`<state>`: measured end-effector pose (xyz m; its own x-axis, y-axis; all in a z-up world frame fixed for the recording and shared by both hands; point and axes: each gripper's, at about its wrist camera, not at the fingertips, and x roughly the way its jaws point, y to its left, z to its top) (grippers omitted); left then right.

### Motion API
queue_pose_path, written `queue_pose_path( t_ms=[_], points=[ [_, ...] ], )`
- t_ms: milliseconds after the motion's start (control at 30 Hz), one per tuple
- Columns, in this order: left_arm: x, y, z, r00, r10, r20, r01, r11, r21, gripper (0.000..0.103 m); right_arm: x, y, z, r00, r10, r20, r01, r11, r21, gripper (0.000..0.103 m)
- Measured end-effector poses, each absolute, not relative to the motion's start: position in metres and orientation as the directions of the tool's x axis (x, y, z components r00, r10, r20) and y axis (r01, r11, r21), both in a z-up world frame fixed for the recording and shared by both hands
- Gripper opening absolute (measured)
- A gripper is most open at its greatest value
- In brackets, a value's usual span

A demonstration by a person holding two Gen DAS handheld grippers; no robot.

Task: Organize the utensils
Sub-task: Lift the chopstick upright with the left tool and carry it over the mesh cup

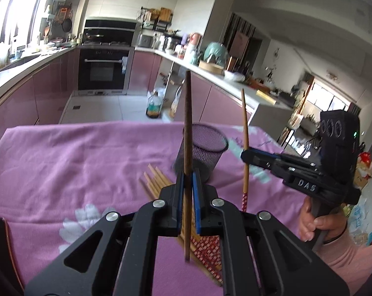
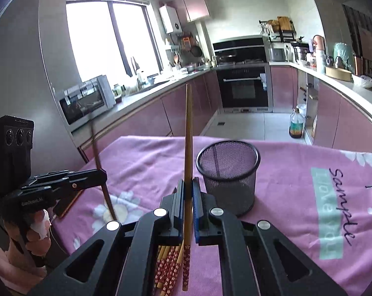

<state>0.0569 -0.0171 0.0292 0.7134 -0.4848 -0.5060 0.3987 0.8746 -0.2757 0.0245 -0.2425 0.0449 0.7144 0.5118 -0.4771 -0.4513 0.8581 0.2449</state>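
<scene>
Left tool (image 1: 187, 172) beside mesh cup (image 1: 202, 153) rim

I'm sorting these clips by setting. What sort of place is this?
A home kitchen, most likely: a built-in oven under a hob, pink cabinets beneath long counters, and a cloth-covered table in front.

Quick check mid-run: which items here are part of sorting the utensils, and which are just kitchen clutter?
Job:
- dark chopstick in left gripper
- red-patterned chopstick in right gripper
- chopstick pile
- mesh cup

Lying about:
- bottle on floor
- oven
- toaster oven
</scene>
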Motion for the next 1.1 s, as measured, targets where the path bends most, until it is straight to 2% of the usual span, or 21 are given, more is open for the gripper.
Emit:
queue_pose_path(
  t_ms=[333,800,967,1100],
  points=[
    [0.067,-0.025,0.077,0.745,-0.53,-0.404,0.438,0.846,-0.304,0.007,0.036,-0.249,0.074,0.766,0.504,-0.399,-0.452,0.863,0.223,0.005],
    [0.102,-0.062,0.149,0.814,-0.504,-0.289,0.447,0.861,-0.243,0.007,0.085,-0.253,0.113,0.831,0.467,-0.301,-0.428,0.884,0.19,0.005],
    [0.114,-0.084,0.153,0.817,-0.497,-0.292,0.446,0.866,-0.226,0.007,0.102,-0.253,0.116,0.851,0.444,-0.281,-0.407,0.895,0.182,0.005],
    [0.128,-0.094,0.134,0.81,-0.489,-0.323,0.441,0.872,-0.214,0.007,0.114,-0.251,0.112,0.853,0.437,-0.286,-0.401,0.899,0.176,0.005]
  ],
)
